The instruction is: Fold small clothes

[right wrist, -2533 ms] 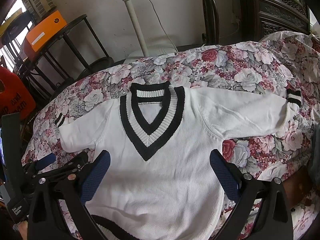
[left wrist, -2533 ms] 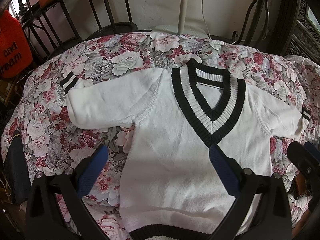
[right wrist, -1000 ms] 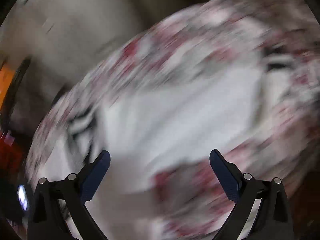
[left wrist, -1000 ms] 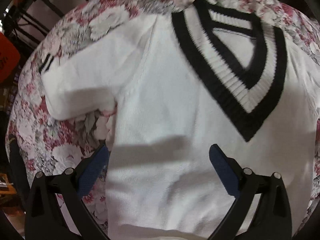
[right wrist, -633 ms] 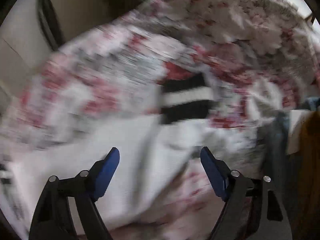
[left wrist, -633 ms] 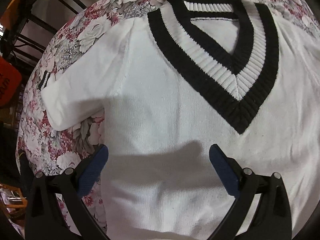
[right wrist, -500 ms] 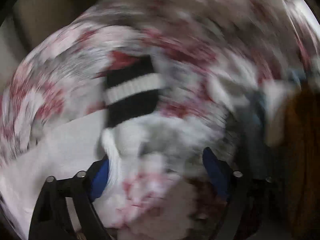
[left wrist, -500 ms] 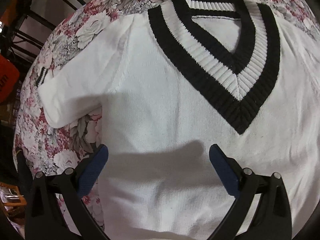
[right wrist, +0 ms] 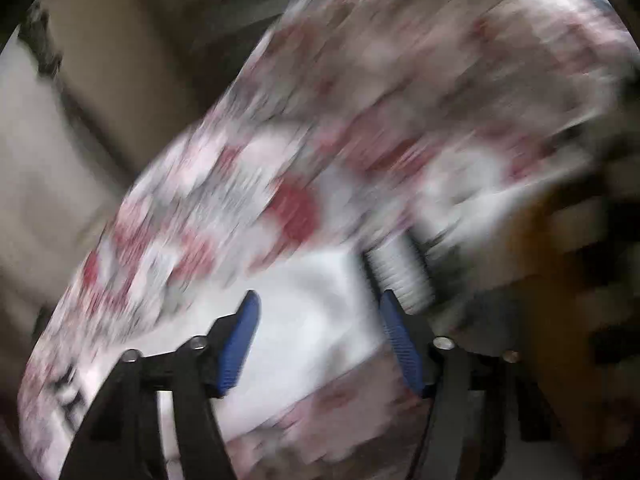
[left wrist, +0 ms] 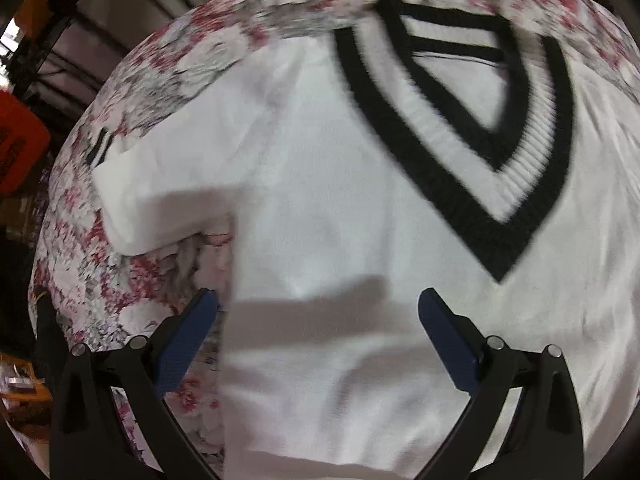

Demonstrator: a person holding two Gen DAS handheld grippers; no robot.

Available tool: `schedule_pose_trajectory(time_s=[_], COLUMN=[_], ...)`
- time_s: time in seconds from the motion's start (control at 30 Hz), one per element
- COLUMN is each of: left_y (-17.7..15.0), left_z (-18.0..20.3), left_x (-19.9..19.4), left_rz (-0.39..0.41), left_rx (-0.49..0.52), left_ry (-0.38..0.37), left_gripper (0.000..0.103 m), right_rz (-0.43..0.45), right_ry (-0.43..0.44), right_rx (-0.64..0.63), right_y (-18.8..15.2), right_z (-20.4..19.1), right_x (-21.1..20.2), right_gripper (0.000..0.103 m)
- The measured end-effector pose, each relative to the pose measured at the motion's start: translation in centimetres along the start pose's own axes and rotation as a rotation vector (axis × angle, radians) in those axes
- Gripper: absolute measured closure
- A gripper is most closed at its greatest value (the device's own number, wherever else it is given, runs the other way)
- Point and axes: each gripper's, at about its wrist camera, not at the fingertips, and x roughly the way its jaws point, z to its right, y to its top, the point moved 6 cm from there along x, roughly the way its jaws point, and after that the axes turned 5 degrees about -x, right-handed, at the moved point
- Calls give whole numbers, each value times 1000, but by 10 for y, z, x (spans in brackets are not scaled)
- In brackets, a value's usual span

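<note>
A small white sweater [left wrist: 340, 208] with a black-and-white V-neck [left wrist: 480, 148] lies flat on a floral cloth [left wrist: 132, 268]. Its left sleeve [left wrist: 168, 184] with a striped cuff points left. My left gripper [left wrist: 316, 320] is open and hovers just above the sweater's left side. In the blurred right wrist view, my right gripper [right wrist: 318, 332] is partly closed around the right sleeve [right wrist: 304, 328], near its ribbed cuff [right wrist: 400, 276]. I cannot tell if the pads touch the fabric.
A red-orange object [left wrist: 20, 152] and dark metal rack bars [left wrist: 60, 40] stand beyond the cloth at the far left. A pale wall [right wrist: 52, 160] lies behind the table in the right wrist view. A brown surface [right wrist: 560, 280] is at the right.
My right gripper has swung fast to the right sleeve's cuff and its jaws have narrowed around the sleeve. My left gripper has come in low over the sweater's left side.
</note>
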Motion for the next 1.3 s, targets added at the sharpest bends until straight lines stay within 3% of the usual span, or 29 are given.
schedule_pose_trajectory(time_s=[0.07,0.1,0.17,0.23,0.3,0.4,0.57,0.63,0.67,0.7,0.8,1.07,1.13,1.2,1.3], left_y=[5,8,17,25,35,46,60,63,65,68,81,95,100,103,101], left_z=[-20,-31,-66,-100,-135,-196,-275,-296,-305,-311,-316,-314,-313,-316,-320], left_x=[6,8,11,14,19,35,76,87,89,91,92,107,114,121,125], left_rz=[-21,-29,-26,-18,-17,-27,-41,-26,-10,2,40,93,92,97,105], left_rx=[-58,-87,-173,-234,-303,-456,-658,-735,-765,-789,-802,-808,-830,-843,-870], left_ry=[-5,-11,-2,21,35,11,-145,-246,-297,-361,-477,-491,-515,-538,-568], left_gripper=[5,5,5,5,5,5,5,9,18,27,41,45,56,78,82], right_rz=[-254,-248,-177,-87,-16,3,7,14,14,14,8,-15,-13,-6,-3], right_ry=[48,12,-38,9,45,109,154,152,152,154,145,137,135,134,143], right_rx=[47,94,75,-9,-106,-214,-310,-338,-349,-365,-407,-455,-462,-460,-455], right_y=[-25,-31,-23,-7,-1,-10,-39,-48,-51,-53,-65,-80,-81,-79,-79], right_z=[-2,1,-10,-43,-83,-139,-189,-204,-211,-219,-231,-241,-243,-243,-244], right_x=[44,49,28,4,-22,-43,-61,-64,-65,-64,-66,-58,-59,-59,-61], right_gripper=[29,33,31,28,15,15,15,15,15,15,15,15,15,15,15])
